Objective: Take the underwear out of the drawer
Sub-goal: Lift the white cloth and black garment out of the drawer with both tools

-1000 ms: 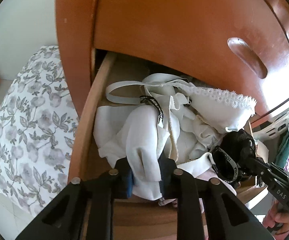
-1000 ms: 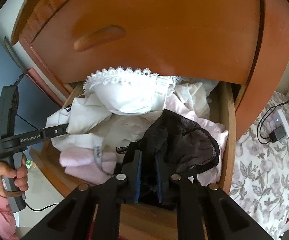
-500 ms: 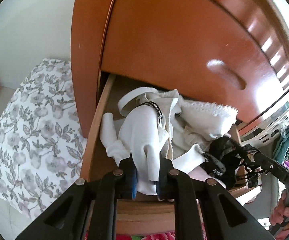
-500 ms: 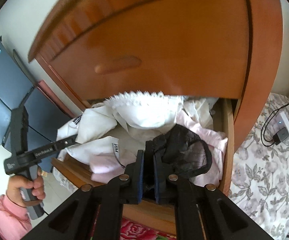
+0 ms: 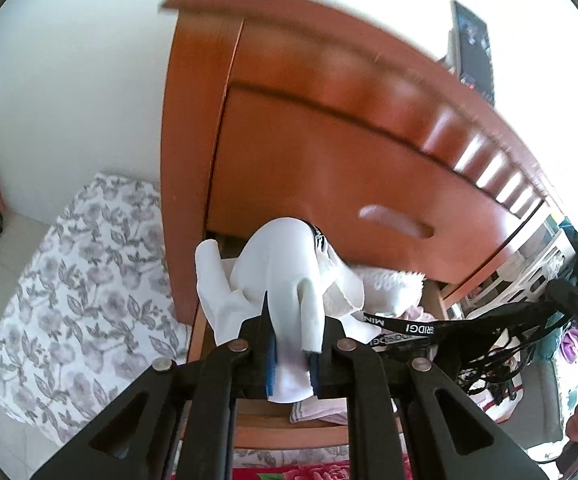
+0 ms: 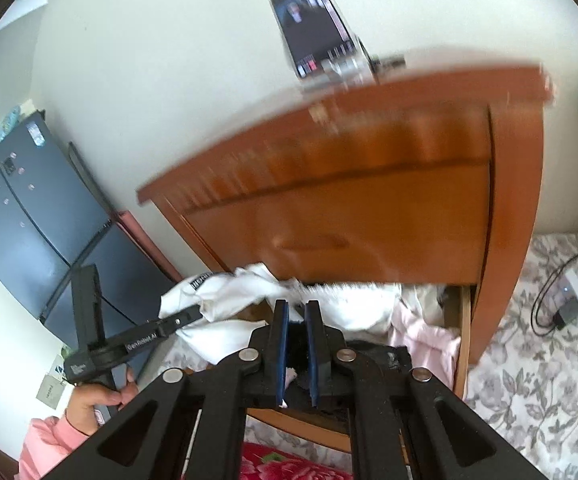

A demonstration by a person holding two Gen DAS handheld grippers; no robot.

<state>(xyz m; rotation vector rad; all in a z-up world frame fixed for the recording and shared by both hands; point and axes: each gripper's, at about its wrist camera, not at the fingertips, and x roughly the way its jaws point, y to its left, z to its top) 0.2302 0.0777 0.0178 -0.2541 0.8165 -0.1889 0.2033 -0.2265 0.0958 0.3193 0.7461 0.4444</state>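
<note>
My left gripper is shut on a white piece of underwear, which hangs bunched above the open drawer's front edge. To its right, black lace underwear with a lettered band stretches toward the other gripper. In the right wrist view, my right gripper is shut on that black underwear, lifted over the drawer. The left gripper's fingers show there holding the white underwear. A white lace bra and a pink garment lie in the drawer.
The wooden dresser rises behind the drawer, with a phone on a stand on top. Floral bedding lies beside it, with a charger and cable. A dark fridge stands left. A hand in a pink sleeve grips the left handle.
Both grippers have risen and tilted up, drawing the white and the black underwear up out of the pile. The dresser top and wall have come into view.
</note>
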